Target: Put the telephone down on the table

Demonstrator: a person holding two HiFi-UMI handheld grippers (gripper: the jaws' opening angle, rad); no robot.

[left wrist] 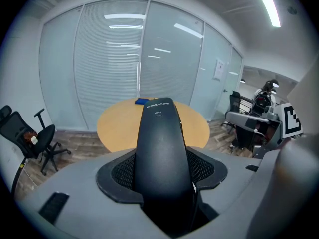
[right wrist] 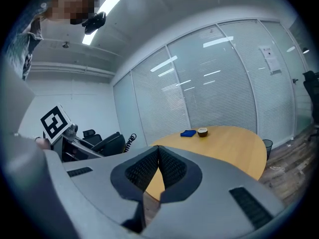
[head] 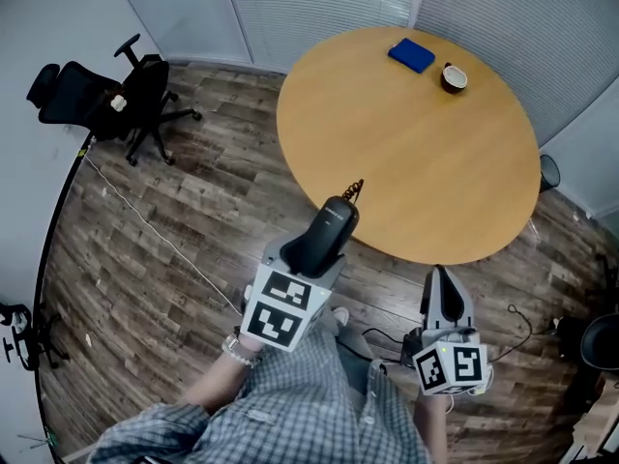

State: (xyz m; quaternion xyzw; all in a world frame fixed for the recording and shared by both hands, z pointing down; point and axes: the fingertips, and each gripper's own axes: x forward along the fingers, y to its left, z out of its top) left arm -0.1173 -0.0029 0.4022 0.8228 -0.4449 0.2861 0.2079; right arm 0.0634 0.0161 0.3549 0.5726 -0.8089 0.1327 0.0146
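A black telephone handset (head: 327,234) (left wrist: 160,153) sticks up and forward out of my left gripper (head: 308,254) (left wrist: 162,171), whose pads press on its sides. Its coiled cord (head: 352,190) pokes out at the far tip, just over the near edge of the round wooden table (head: 406,153) (left wrist: 119,126) (right wrist: 234,143). My right gripper (head: 445,293) (right wrist: 158,171) hangs lower, short of the table's near rim, its pads touching with nothing between them.
On the table's far side lie a blue pad (head: 412,55) (right wrist: 188,133) and a small brown bowl (head: 454,77) (right wrist: 202,131). A black office chair (head: 116,100) (left wrist: 37,138) stands on the wood floor to the left. Cables (head: 155,235) run along the floor. Glass partition walls ring the room.
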